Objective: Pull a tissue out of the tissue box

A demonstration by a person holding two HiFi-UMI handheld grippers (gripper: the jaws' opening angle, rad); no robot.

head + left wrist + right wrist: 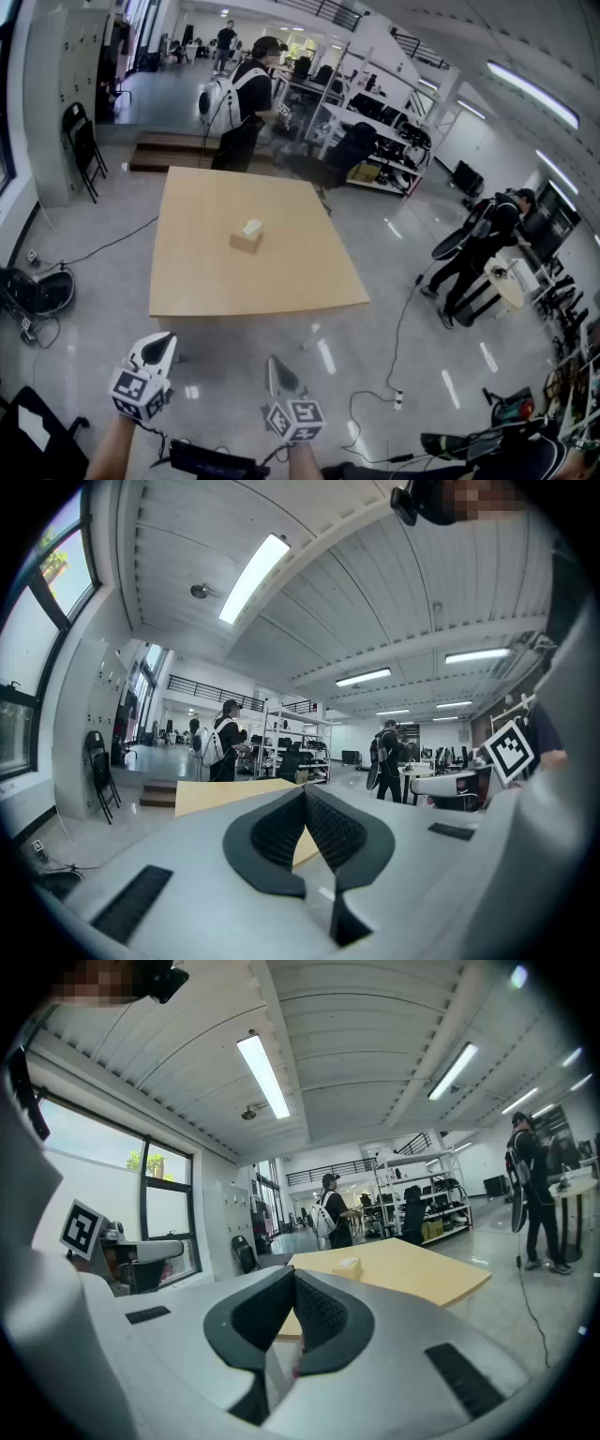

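A small tan tissue box (247, 235) with a white tissue sticking out of its top stands near the middle of the wooden table (281, 281). In the right gripper view the tissue box (350, 1265) shows small and far off on the table. Both grippers are held well short of the table's near edge, over the floor. My left gripper (161, 348) has its jaws together with nothing between them; in its own view the left gripper (306, 795) is shut and empty. My right gripper (276, 373) is also shut and empty, as the right gripper (292, 1279) shows in its view.
A person with a white backpack (241, 101) stands beyond the table's far edge by shelving (375, 122). Another person (478, 253) stands at the right near a small round table. Cables (398, 356) lie on the floor at right, a folding chair (84, 145) stands far left.
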